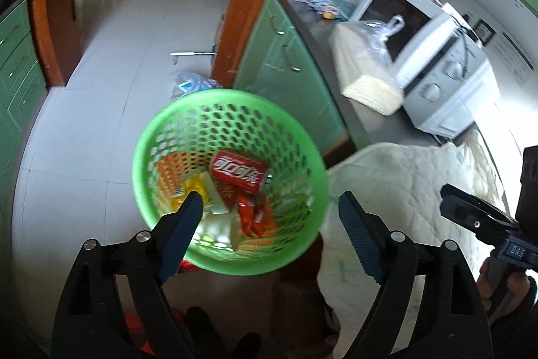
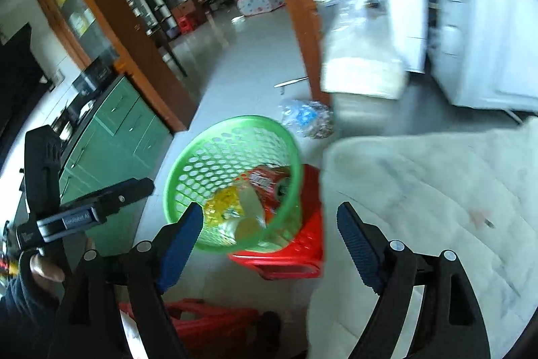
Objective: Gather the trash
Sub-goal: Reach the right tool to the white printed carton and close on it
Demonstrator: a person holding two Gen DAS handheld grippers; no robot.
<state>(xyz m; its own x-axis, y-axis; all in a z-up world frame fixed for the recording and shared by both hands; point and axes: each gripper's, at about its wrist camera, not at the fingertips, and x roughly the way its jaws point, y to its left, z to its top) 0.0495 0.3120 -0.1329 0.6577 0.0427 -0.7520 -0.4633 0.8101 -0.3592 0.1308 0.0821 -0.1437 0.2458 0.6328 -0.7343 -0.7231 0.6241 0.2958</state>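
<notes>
A: Where is the trash?

B: In a green perforated basket (image 1: 232, 123) on a red stool (image 2: 296, 254): a red cola can (image 1: 239, 170) lying on its side, over orange and yellow wrappers.

A: And the grippers?

B: The left gripper (image 1: 269, 214) and right gripper (image 2: 269, 221) both gape wide, empty, above the basket beside a quilted white cloth (image 2: 437, 190).

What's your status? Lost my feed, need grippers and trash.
Left gripper open, empty. Right gripper open, empty. Red can and wrappers in green basket. Nothing in the way.
</notes>
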